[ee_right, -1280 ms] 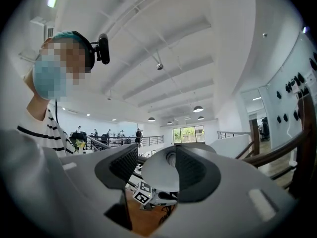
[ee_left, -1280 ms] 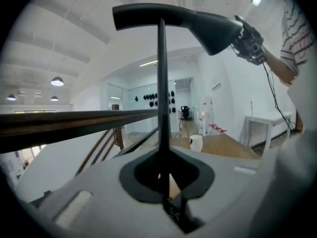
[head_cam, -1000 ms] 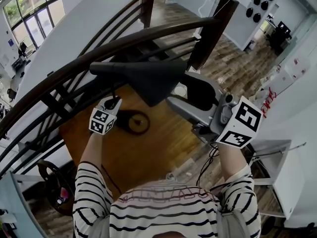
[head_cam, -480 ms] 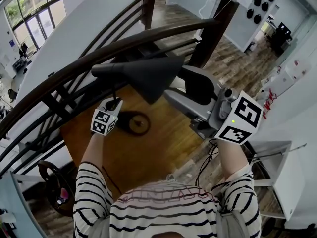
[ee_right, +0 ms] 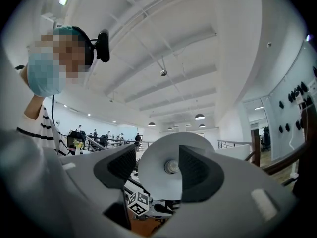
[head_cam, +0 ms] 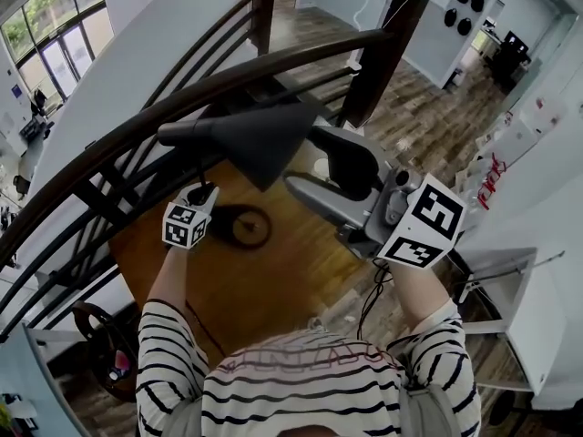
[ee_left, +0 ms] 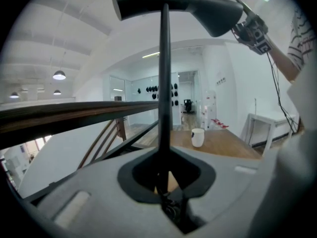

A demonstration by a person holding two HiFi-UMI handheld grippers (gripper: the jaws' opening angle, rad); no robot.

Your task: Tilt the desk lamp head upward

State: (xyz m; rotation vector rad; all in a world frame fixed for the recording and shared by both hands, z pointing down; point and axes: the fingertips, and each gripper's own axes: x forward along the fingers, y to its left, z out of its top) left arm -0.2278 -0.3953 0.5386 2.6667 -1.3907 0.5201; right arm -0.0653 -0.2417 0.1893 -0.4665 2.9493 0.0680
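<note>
A black desk lamp stands on a round wooden table point(head_cam: 301, 262), its base point(head_cam: 242, 228) near my left gripper point(head_cam: 208, 193). That gripper is closed on the thin stem point(ee_left: 163, 83), low above the base, and its jaws are starting to open. The cone-shaped lamp head point(head_cam: 260, 139) sits atop the stem point(ee_left: 173, 6). My right gripper point(head_cam: 302, 157) reaches in from the right, its jaws opening wide around the shade's rim. From below, the shade's white inside and bulb point(ee_right: 172, 166) show between its pads point(ee_right: 195, 170), and I see no pad pressing on it.
A dark curved wooden railing point(head_cam: 182, 89) runs just behind the lamp. A white mug point(ee_left: 197, 137) stands on the table beyond the base. A white desk point(head_cam: 510, 271) is at the right. A cable hangs under my right wrist point(head_cam: 373, 294).
My right gripper has moved left and further in under the shade, and its jaws have spread. The lamp head has shifted a little left. My left gripper stays on the stem.
</note>
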